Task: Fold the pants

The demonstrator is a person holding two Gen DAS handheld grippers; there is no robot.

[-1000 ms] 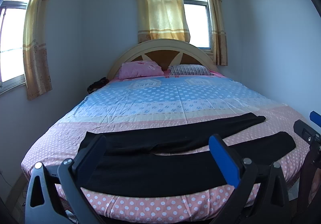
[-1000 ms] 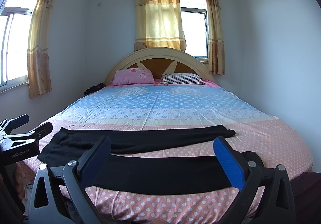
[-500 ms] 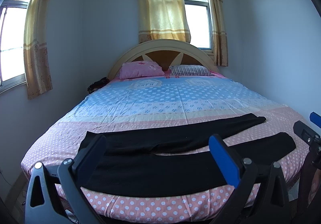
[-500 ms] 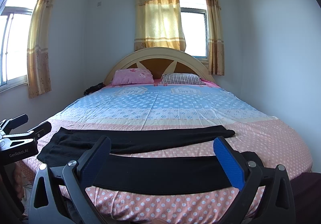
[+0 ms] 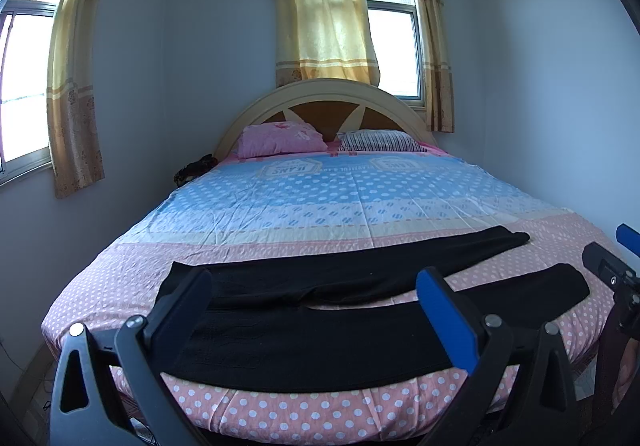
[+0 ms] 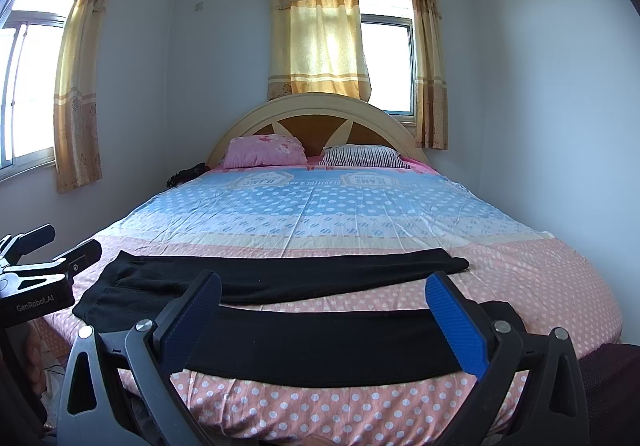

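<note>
Black pants (image 5: 320, 330) lie spread flat across the foot of the bed, waist at the left, the two legs splayed apart toward the right. They show the same way in the right wrist view (image 6: 320, 342). My left gripper (image 5: 316, 298) is open and empty, held off the bed's foot edge in front of the waist end. My right gripper (image 6: 324, 302) is open and empty, in front of the leg ends. Each gripper shows at the edge of the other's view: the right one (image 5: 612, 266) and the left one (image 6: 44, 262).
The bed (image 5: 320, 206) has a blue and pink dotted sheet. A pink pillow (image 5: 280, 138) and a striped pillow (image 5: 380, 140) lie at the headboard. A dark object (image 5: 192, 170) sits at the bed's far left. Walls stand close on both sides.
</note>
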